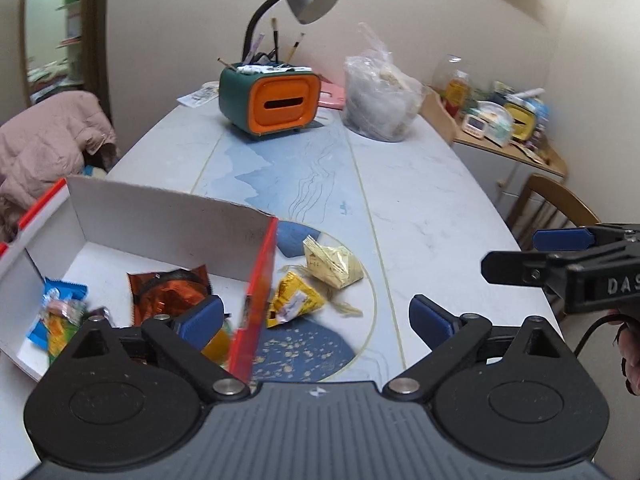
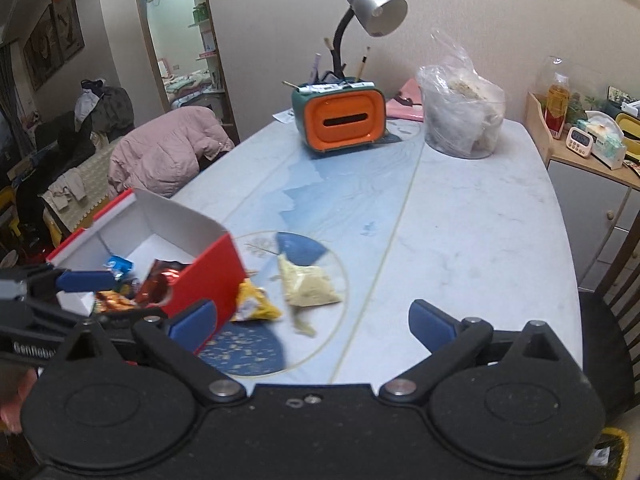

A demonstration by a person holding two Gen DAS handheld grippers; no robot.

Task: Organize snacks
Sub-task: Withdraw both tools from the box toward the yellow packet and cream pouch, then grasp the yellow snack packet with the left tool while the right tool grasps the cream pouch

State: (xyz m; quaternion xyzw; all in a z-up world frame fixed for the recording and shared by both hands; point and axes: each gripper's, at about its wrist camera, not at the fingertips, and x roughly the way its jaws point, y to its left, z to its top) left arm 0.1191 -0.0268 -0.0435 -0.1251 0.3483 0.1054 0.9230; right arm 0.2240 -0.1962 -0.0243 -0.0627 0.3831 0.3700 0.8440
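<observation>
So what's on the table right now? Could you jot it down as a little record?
box: red and white box, open, on the table
inside the box: several snack packets, an orange foil packet among them
outside the box: two yellow packets beside its red wall
left gripper: fingers wide apart, nothing between them
right gripper: fingers wide apart, holding nothing
far end: orange-fronted organizer, desk lamp, clear plastic bag

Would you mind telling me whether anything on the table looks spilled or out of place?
Yes: two yellow packets lie on the table just outside the box, which already holds other snacks, and crumbs are scattered on the dark blue patch beside them.
</observation>
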